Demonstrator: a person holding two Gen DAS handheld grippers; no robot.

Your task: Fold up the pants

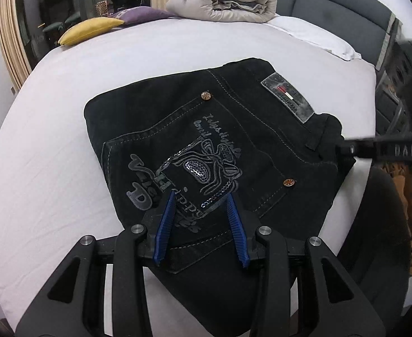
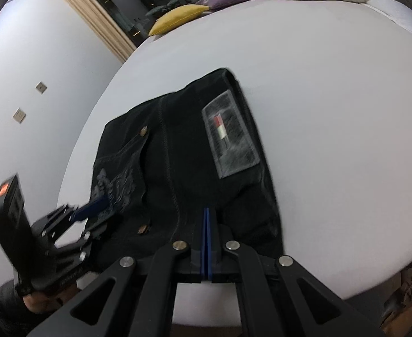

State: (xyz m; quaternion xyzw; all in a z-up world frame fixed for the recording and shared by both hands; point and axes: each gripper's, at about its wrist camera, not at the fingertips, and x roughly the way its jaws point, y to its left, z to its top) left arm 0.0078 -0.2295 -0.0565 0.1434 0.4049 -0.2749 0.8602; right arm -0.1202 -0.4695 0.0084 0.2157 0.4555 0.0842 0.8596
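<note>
We see the bed (image 1: 65,146) filling both frames, a flat base for folding. Centre frame, the pants (image 1: 206,146) lie as a compact folded square, pocket up. Left gripper (image 1: 201,199), lower centre, hangs jaws apart over the pocket embroidery. Right gripper (image 2: 206,210), jaws together, holds nothing, tips at the near edge.

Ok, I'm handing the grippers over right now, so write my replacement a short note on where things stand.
Left gripper: jaws part open over the pocket embroidery of the pants, gripping nothing.
Right gripper: shut, empty as far as shows, tips at the near waistband edge.
Pants: black, folded into a compact bundle on the white bed, back pocket and waist label facing up.
Done: folding looks finished.
Left: perhaps smooth the bundle, then lift both grippers away.
</note>
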